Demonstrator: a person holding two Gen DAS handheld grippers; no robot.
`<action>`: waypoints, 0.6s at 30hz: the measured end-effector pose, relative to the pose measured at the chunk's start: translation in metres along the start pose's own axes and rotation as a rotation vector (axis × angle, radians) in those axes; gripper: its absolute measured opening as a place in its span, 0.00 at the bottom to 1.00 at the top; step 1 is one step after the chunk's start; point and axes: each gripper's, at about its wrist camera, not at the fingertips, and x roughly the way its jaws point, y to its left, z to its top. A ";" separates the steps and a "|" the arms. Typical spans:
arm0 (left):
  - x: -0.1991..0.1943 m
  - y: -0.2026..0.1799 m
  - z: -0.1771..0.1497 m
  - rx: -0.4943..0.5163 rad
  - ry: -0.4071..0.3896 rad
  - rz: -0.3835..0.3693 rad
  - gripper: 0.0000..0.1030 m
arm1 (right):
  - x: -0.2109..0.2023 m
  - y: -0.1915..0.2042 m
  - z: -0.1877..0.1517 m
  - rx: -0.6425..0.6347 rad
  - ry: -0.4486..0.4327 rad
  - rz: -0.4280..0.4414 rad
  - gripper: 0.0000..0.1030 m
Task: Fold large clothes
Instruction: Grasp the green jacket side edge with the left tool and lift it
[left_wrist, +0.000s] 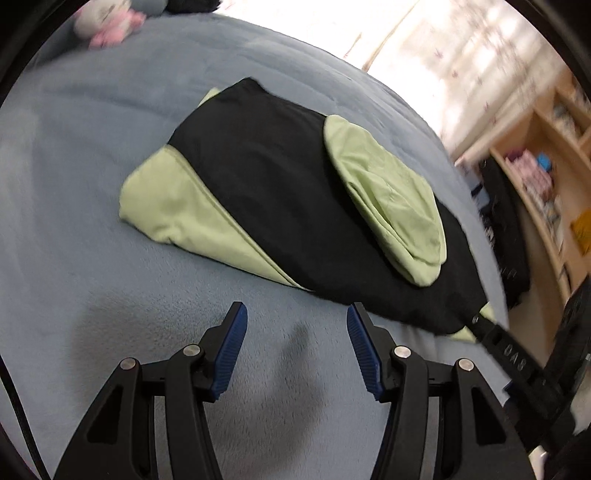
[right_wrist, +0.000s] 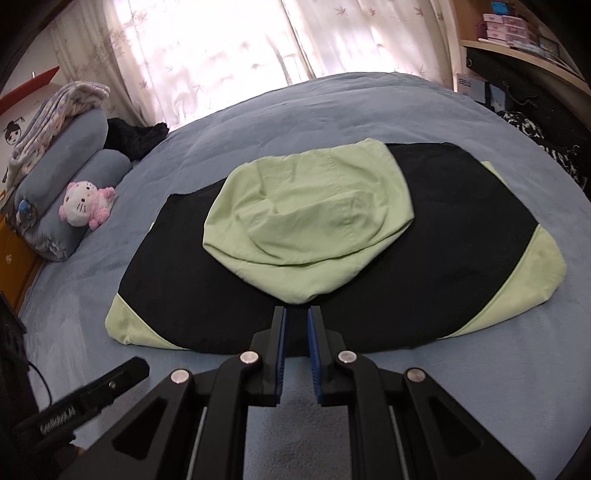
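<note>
A black and light-green hooded garment (right_wrist: 332, 258) lies folded flat on the blue bed cover, its green hood (right_wrist: 306, 225) turned onto the black back. It also shows in the left wrist view (left_wrist: 280, 206), with the hood (left_wrist: 388, 206) at the right. My left gripper (left_wrist: 295, 321) is open and empty above the bed cover, just short of the garment's near edge. My right gripper (right_wrist: 296, 317) is at the garment's near edge below the hood tip, jaws narrowly apart with nothing visibly between the pads. Its finger shows in the left wrist view (left_wrist: 502, 339).
The blue bed cover (right_wrist: 480, 387) fills both views. A white and pink plush toy (right_wrist: 86, 205) and rolled grey pillows (right_wrist: 70, 158) lie at the bed's left. Curtains (right_wrist: 221, 48) hang behind. Wooden shelves (left_wrist: 546, 177) and a dark bag (left_wrist: 506, 229) stand beside the bed.
</note>
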 end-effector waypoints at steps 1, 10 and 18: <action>0.004 0.006 0.000 -0.025 0.001 -0.014 0.53 | 0.003 0.001 0.000 -0.003 0.002 0.005 0.11; 0.039 0.038 0.014 -0.169 -0.049 -0.086 0.53 | 0.024 0.007 0.002 -0.024 0.013 0.023 0.11; 0.079 0.039 0.060 -0.210 -0.140 -0.074 0.53 | 0.039 0.016 0.010 -0.067 0.006 0.039 0.11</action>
